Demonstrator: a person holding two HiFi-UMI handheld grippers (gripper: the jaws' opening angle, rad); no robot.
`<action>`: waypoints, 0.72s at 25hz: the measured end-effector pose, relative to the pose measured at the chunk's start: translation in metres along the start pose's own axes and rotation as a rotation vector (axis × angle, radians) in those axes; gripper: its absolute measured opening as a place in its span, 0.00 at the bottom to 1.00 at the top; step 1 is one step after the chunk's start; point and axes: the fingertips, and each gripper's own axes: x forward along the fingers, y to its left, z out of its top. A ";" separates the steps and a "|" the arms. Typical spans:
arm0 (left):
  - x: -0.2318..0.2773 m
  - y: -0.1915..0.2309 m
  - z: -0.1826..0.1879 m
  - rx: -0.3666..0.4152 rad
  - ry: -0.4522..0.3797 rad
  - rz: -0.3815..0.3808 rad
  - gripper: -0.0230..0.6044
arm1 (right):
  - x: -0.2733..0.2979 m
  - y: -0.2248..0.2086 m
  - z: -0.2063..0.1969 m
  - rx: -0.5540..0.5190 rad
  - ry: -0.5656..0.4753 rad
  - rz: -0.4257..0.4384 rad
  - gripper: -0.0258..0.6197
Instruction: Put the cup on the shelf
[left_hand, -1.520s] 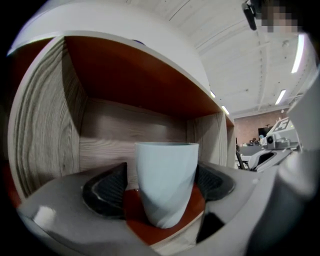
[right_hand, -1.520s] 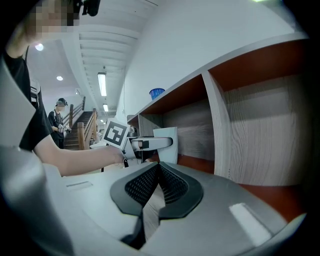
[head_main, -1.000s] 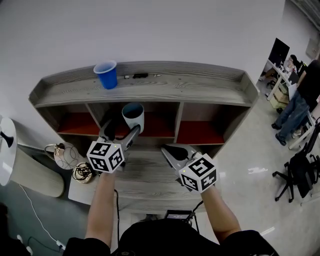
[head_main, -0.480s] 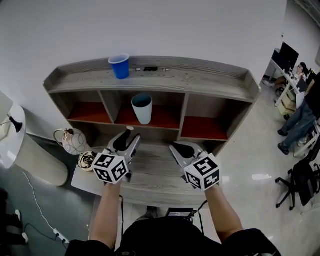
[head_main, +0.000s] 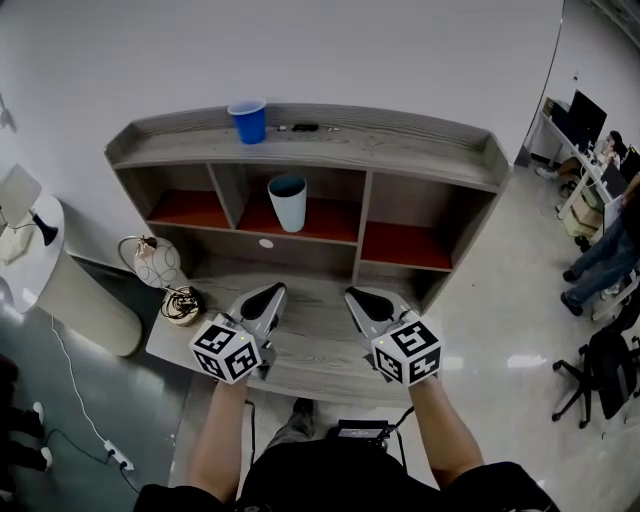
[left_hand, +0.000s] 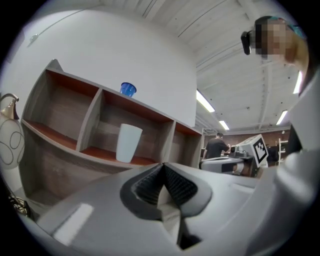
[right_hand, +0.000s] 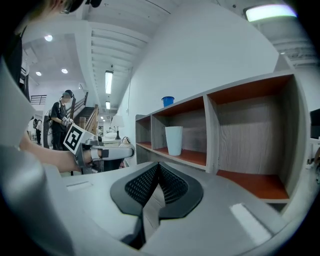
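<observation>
A pale cup (head_main: 288, 201) (left_hand: 128, 142) (right_hand: 174, 140) stands upright in the middle compartment of the grey wooden shelf (head_main: 455, 165), on its red floor. Nothing touches it. My left gripper (head_main: 270, 296) (left_hand: 163, 175) hangs well back from the cup, over the shelf's lower ledge, jaws shut and empty. My right gripper (head_main: 358, 302) (right_hand: 158, 176) is beside it at the same height, also shut with nothing between the jaws. A blue cup (head_main: 247, 121) (left_hand: 128, 89) (right_hand: 168, 101) stands on the shelf's top board.
A small dark object (head_main: 303, 127) lies on the top board near the blue cup. The left and right compartments hold nothing. A white round table (head_main: 40, 235) with a lamp, a wire ornament (head_main: 148, 266) and cables stand on the left. People and office chairs are at far right.
The left gripper let go of the pale cup in the middle compartment, drew back toward me and closed. The right gripper drew back slightly too. The view shifted, so the shelf sits further off.
</observation>
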 end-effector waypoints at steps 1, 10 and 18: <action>-0.002 -0.004 -0.004 -0.002 0.007 -0.002 0.04 | -0.004 0.001 -0.003 0.005 0.001 -0.002 0.06; -0.016 -0.033 -0.026 -0.018 0.042 -0.039 0.04 | -0.030 0.009 -0.016 0.030 0.000 -0.020 0.06; -0.023 -0.047 -0.032 0.016 0.069 -0.090 0.04 | -0.045 0.013 -0.016 0.061 -0.031 -0.070 0.06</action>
